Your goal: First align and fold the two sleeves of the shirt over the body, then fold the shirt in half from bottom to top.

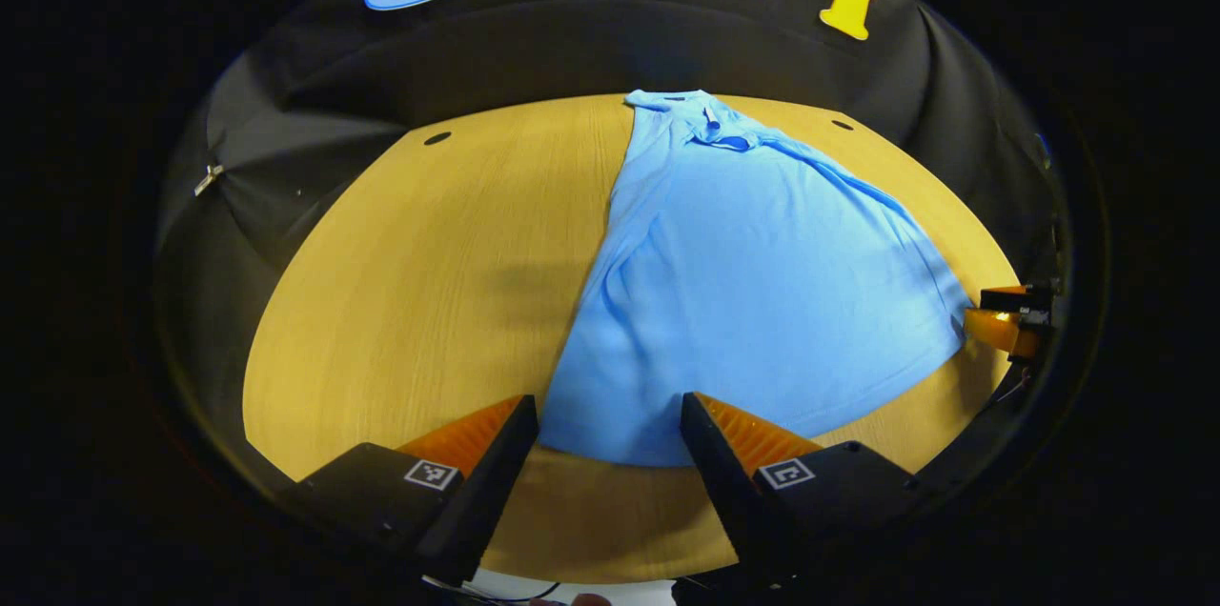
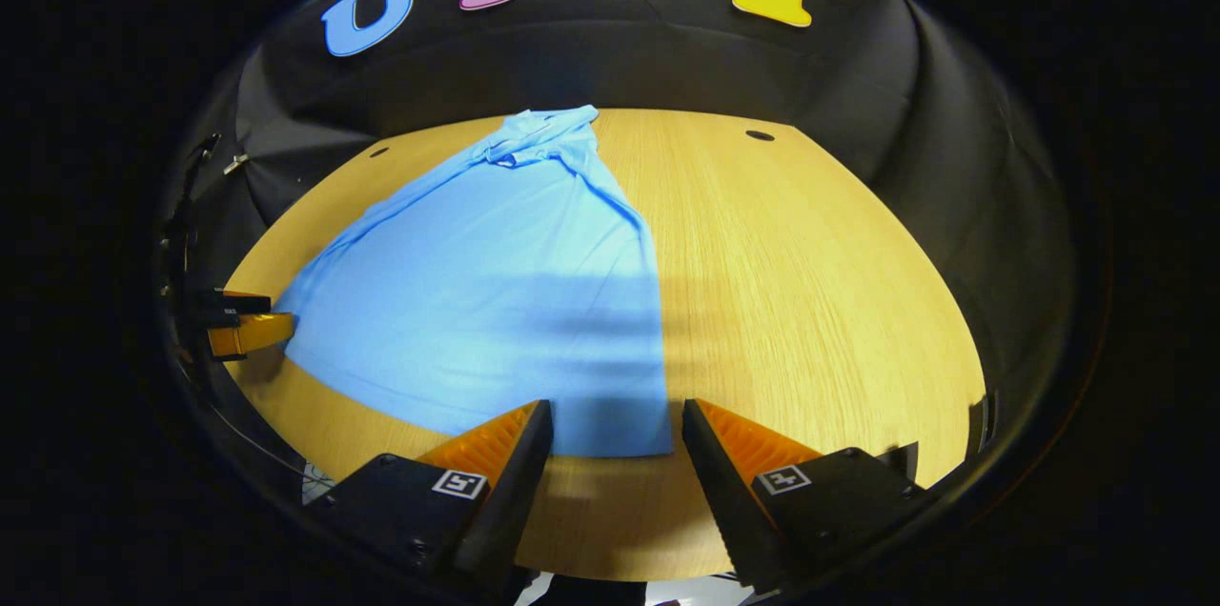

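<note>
The left gripper is hovering with its fingers apart at the hem's left corner of the blue shirt, which is lying flat on the wooden table with collar toward the wall, while the right gripper is hanging spread wide at the hem's right corner.

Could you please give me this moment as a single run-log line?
shirt: flat on table, sleeves folded in, collar far | left gripper: open at near hem corner | right gripper: open at other hem corner | bottom fold: not begun
</note>
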